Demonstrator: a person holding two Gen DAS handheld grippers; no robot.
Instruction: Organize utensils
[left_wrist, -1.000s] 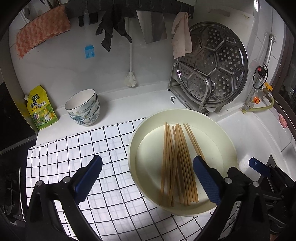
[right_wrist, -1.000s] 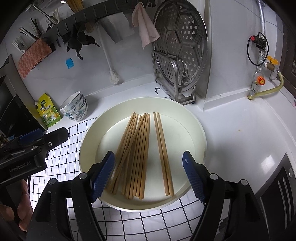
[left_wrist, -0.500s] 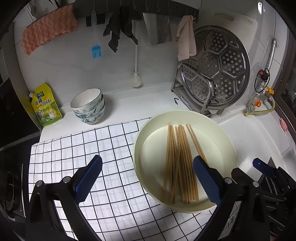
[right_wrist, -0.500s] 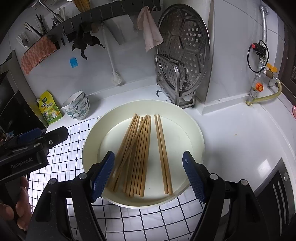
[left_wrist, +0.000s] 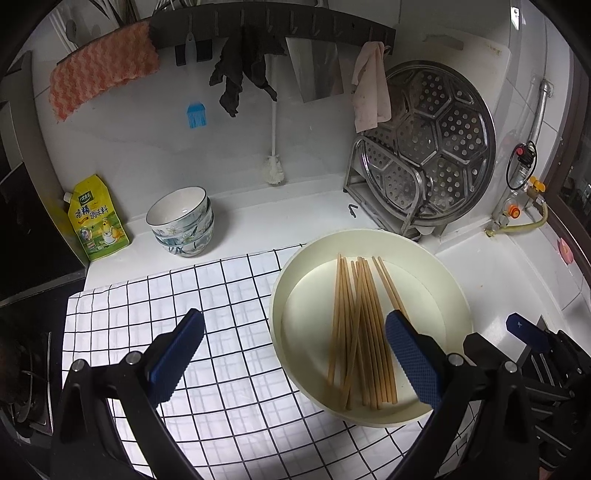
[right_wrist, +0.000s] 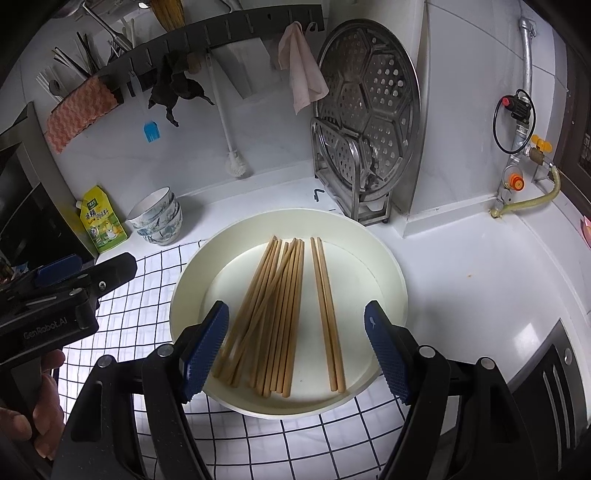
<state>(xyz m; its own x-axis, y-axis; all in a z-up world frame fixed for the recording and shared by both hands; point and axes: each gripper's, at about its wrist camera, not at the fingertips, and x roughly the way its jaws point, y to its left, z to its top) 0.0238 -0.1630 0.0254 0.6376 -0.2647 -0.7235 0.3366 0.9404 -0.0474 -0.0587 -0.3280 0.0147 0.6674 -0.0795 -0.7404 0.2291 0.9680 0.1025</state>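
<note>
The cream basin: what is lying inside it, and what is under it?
Inside the cream basin lie only wooden chopsticks: one crossed bundle and a separate pair beside it. Under its near part lies the checked cloth; whether the cloth continues under the far part is hidden.

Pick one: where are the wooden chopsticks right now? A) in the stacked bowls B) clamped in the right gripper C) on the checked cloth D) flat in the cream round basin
D: the wooden chopsticks lie flat on the floor of the cream round basin, a loose bunch plus a separate pair, while the right gripper hangs open above them, holding nothing.
</note>
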